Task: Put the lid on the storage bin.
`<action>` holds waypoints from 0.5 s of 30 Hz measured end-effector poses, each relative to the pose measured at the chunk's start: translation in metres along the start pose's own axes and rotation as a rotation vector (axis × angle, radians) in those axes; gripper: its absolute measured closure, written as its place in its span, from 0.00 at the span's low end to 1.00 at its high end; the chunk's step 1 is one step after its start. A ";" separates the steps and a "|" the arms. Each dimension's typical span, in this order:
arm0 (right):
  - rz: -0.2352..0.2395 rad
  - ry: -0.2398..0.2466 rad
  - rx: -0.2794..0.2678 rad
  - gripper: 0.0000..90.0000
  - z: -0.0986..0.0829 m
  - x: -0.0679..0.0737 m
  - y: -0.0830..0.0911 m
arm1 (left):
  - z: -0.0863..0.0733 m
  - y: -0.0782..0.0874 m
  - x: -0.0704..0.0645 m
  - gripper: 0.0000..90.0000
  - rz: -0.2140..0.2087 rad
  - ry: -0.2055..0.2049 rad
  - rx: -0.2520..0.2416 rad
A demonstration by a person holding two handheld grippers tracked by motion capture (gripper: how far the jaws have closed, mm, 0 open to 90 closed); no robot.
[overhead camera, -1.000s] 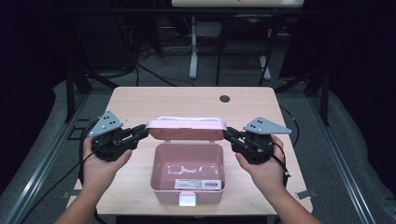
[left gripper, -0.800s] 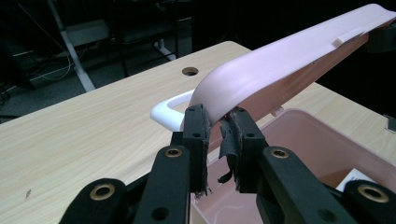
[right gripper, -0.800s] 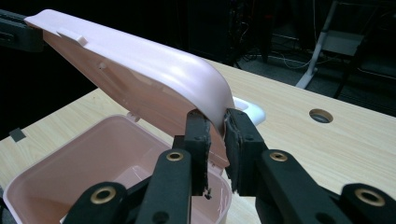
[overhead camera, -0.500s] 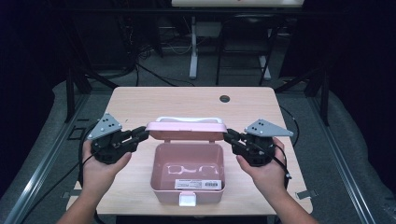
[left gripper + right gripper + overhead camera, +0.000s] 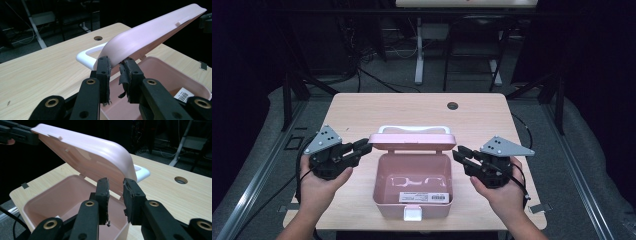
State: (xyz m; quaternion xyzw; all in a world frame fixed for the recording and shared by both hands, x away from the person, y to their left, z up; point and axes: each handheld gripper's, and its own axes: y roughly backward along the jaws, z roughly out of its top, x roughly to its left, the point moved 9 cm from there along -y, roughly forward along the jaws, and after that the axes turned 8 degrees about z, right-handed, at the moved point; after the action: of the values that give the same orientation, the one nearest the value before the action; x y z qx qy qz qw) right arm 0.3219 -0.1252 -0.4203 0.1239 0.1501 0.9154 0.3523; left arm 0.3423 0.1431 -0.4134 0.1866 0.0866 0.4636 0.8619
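Your left gripper [image 5: 362, 147] has its jaws slightly apart at the left corner of the raised pink lid [image 5: 413, 141]. The pink box [image 5: 412, 192] sits open mid-table, white handle [image 5: 414, 129] behind. Your right gripper [image 5: 460, 153], jaws apart, hovers just beside the lid's right corner.

A light wooden table [image 5: 362, 115] holds one thing: a pink box [image 5: 413, 192] with its lid up. The box sits near the front edge. Behind the box, the table has a small round hole [image 5: 452, 106].
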 end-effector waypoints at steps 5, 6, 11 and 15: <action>0.020 -0.012 0.012 0.77 -0.004 0.002 0.003 | -0.001 0.001 -0.001 0.84 0.002 -0.004 0.004; 0.023 -0.019 0.017 0.76 -0.005 0.001 0.002 | -0.001 0.001 -0.001 0.84 0.003 -0.001 -0.002; 0.000 -0.039 -0.005 0.76 -0.011 -0.006 0.004 | -0.003 0.003 -0.002 0.84 0.004 -0.007 -0.003; -0.026 -0.031 -0.024 0.75 -0.012 -0.009 0.007 | -0.004 0.003 -0.003 0.84 0.003 -0.013 0.000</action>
State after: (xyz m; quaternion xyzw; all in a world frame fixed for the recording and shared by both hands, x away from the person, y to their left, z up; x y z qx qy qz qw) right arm 0.3203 -0.1384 -0.4298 0.1321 0.1352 0.9105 0.3678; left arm 0.3368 0.1434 -0.4157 0.1897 0.0805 0.4636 0.8617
